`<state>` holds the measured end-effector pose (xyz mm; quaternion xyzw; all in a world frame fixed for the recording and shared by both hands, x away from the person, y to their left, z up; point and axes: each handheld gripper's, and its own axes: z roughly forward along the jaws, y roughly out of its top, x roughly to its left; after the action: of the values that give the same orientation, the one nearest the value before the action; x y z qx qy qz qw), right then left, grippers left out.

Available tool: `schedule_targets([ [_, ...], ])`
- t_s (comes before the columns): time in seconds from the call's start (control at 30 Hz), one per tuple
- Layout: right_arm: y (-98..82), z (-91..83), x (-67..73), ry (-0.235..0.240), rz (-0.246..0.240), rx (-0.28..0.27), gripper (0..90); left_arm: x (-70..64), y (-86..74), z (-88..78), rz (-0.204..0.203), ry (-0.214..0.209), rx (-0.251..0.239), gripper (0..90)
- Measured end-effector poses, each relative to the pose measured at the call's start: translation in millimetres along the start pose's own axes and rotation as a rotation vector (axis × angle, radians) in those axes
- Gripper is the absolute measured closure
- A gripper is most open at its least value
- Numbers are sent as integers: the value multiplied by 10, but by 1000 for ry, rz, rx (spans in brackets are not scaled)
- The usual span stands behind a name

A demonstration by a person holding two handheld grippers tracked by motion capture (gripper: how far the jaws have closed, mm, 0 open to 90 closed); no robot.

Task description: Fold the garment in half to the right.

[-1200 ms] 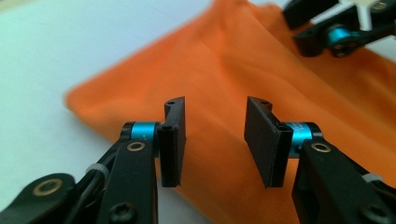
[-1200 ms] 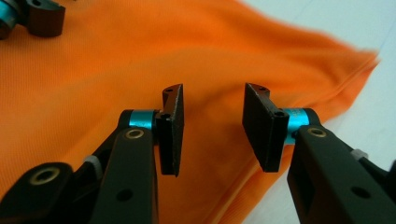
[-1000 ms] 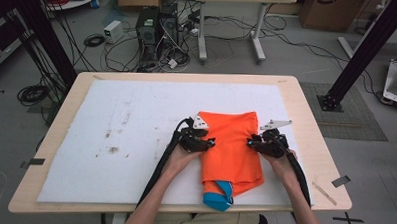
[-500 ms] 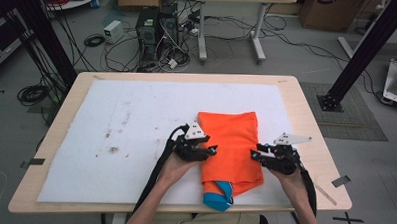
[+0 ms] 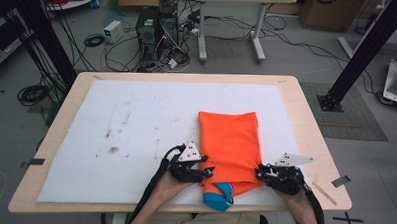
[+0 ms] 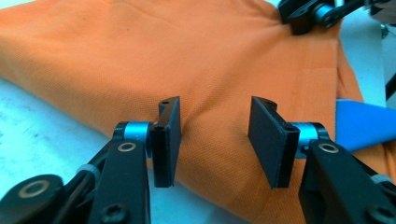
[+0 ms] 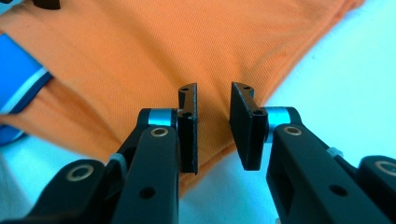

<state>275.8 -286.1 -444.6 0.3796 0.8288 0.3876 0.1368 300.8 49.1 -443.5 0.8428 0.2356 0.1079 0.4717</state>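
Table: light wood top w/ white sheet over most of it, brownish marks on the sheet left of centre. Behind the table, upper part of the high view: computer towers, tangle of cables on the floor, a second desk on metal legs, black frame posts at upper left and upper right. Nothing lies between either claw and the cloth.

Orange shirt: folded to a long strip, lower centre-right of the high view, lying flat on the sheet, long axis running away from the person. Blue collar sticks out at the near end, close to the table edge.

Left claw: at the shirt's left edge near the near end, forearm coming in from the bottom of the frame, hand wrapped round the body, jaws pointing right toward the cloth. In the left gripper view jaws stand about half apart, low over the orange fabric edge, pads not pressing; nothing held.

Right claw: at the shirt's right edge, opposite the left one, jaws pointing left, grey plate on top. In the right gripper view jaws have just been closing, now a narrow gap, shirt edge below and beyond them; no fabric seen pinched between pads.

Both hands low, roughly level w/ each other, one each side of the strip.
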Motion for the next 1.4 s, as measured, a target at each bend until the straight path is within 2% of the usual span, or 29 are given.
schedule_targets([
  [0.13,-87,-64,24,-9,14,-29,740,-98,-45,-16,48,55,-3,565],
  [0.27,-134,-82,8,6,37,-56,719,-106,-37,-22,49,58,0,571],
  [0.3,-140,-80,3,3,38,-63,664,-95,-26,-26,41,45,-6,567],
  [0.33,-144,-73,3,-12,44,-71,544,-77,-18,-35,34,26,-13,536],
  [0.4,-148,-64,-8,-11,72,-83,422,-48,-10,-66,19,23,-33,446],
  [0.47,-153,-78,-13,-5,82,-110,336,-20,-7,-111,22,59,-47,388],
  [0.5,-153,-91,-23,-17,84,-134,297,3,-6,-138,12,67,-56,355],
  [0.63,-135,-132,-76,-58,101,-200,217,148,-12,-283,-11,114,-88,286],
  [0.7,-127,-152,-97,-78,124,-226,213,236,-28,-386,-30,151,-116,254],
  [0.8,-130,-170,-120,-116,118,-261,212,388,-84,-563,-51,217,-147,231],
  [0.87,-145,-181,-127,-146,121,-273,212,493,-143,-691,-63,244,-166,231],
  [1.03,-200,-216,-168,-198,132,-308,212,714,-341,-999,-74,334,-165,231],
  [1.1,-213,-232,-183,-216,130,-319,212,773,-400,-1092,-85,354,-156,231],
  [1.37,-234,-268,-199,-239,138,-343,212,950,-569,-1476,-117,418,-207,231],
  [1.4,-235,-275,-207,-245,132,-350,212,968,-590,-1523,-116,427,-200,231],
])
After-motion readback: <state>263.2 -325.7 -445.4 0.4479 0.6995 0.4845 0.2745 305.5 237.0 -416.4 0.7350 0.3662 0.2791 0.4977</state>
